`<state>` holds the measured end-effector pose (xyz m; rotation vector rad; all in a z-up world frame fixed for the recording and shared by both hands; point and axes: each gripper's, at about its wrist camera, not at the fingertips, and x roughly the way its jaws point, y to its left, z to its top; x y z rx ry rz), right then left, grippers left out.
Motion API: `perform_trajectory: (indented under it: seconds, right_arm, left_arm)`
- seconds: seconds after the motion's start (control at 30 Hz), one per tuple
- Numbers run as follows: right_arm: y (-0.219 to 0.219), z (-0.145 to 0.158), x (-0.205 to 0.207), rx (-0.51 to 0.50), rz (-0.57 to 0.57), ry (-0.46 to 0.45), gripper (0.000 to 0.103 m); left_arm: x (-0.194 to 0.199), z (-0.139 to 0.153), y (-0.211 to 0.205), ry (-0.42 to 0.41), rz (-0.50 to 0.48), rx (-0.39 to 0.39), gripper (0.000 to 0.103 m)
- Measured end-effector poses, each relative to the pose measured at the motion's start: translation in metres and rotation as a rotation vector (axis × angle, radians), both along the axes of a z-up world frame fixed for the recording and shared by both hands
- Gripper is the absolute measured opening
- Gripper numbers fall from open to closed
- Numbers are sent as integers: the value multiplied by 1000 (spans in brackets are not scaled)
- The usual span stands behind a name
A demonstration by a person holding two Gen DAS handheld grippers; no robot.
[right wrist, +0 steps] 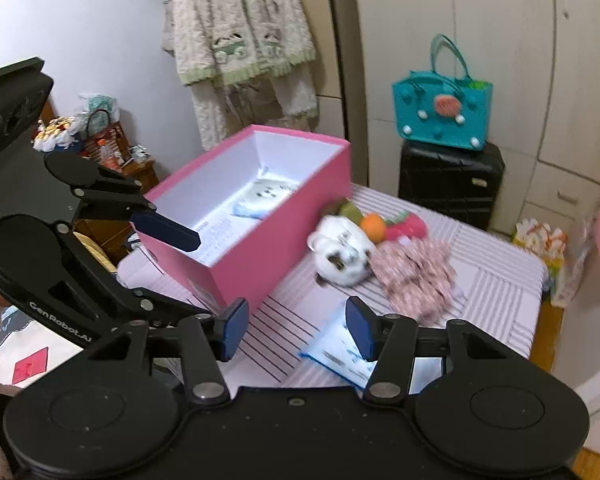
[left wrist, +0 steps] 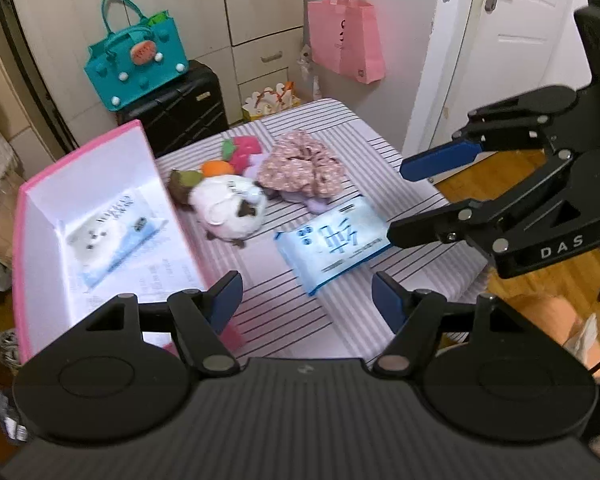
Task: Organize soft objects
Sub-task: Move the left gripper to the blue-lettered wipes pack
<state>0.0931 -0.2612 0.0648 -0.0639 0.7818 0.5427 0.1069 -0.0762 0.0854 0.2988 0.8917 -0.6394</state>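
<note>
A: Nearest, the left gripper [left wrist: 306,300] and right gripper [right wrist: 296,330] hover over the striped table [left wrist: 340,320], jaws spread, holding nothing.

B: Beyond them?

A: A blue-and-white tissue pack [left wrist: 334,242] lies flat. Past it sit a white plush toy [left wrist: 230,210], a floral fabric bundle [left wrist: 302,166] and felt fruit [left wrist: 240,150]. The pink box [right wrist: 260,248] to the left holds another pack [left wrist: 112,232].
</note>
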Motion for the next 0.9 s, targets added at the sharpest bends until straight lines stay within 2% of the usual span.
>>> perform_trajectory:
  seconds: [0.1, 0.2, 0.27, 0.4, 0.47, 0.57, 0.67, 0.73, 0.9]
  right_arm:
    - [-17, -14, 5, 4, -41, 25, 67]
    - [-31, -31, 10, 13, -88, 41, 75]
    - [-43, -44, 12, 45, -114, 41, 82]
    - [-60, -67, 11, 90, -136, -18, 88]
    - [-70, -79, 12, 116, -166, -55, 91]
    - [-87, -100, 22, 150, -230, -7, 91]
    - [-97, -116, 27, 174, -249, 22, 91]
    - [-95, -123, 24, 160, -227, -10, 91]
    - [-81, -136, 17, 16, -150, -71, 90]
  left_arm:
    - [-1, -11, -6, -9, 11, -48, 71]
    - [-9, -22, -12, -55, 21, -106, 71]
    - [-10, -30, -17, -47, 33, -136, 71]
    - [-7, -48, -28, -19, 58, -173, 74]
    - [-4, -60, -34, -22, 96, -162, 74]
    - [1, -80, -45, -37, 134, -100, 74]
    - [14, -100, -49, 23, 157, -115, 74]
    - [23, -113, -49, 48, 200, -125, 74]
    - [36, -138, -55, 121, 240, -131, 74]
